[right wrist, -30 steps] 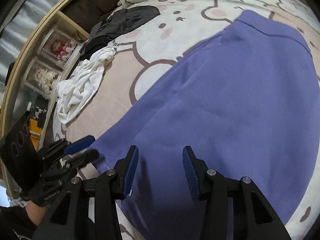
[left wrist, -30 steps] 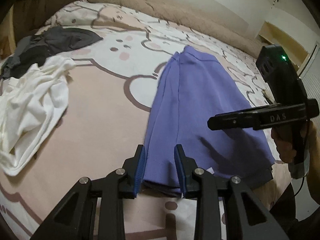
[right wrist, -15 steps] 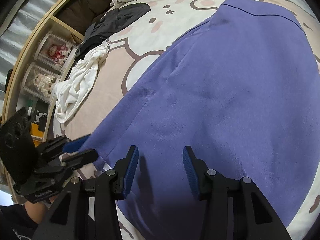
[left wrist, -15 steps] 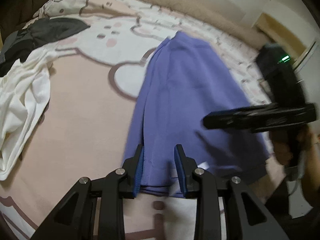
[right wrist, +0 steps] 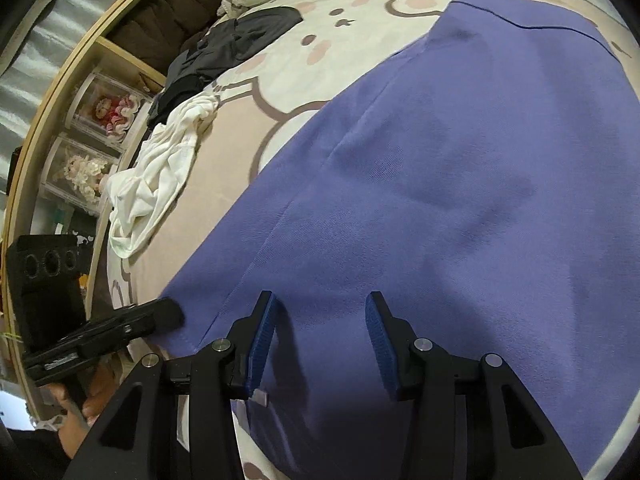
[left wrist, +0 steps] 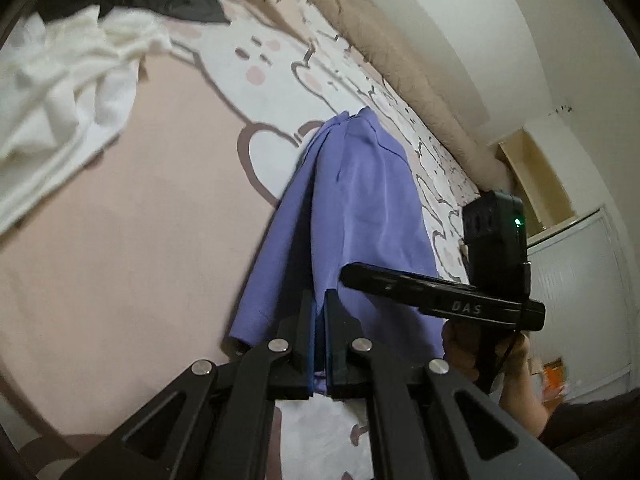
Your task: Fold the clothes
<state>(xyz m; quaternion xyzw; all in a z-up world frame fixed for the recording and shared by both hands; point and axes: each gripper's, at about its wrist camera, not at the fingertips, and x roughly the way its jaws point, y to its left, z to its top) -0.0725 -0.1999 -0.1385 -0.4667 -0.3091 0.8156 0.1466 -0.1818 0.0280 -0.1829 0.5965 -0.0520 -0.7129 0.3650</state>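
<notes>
Two tongs at work: left tongs pinching near hem of purple knit garment, lifted off cartoon-print bed; right tongs spread, hovering above same cloth. Fold barely begun; crumpled white garment, dark grey garment far left, unfolded.

The left gripper has closed on the near hem of the purple shirt and lifted it, bunching it lengthwise toward 12 o'clock.
</notes>
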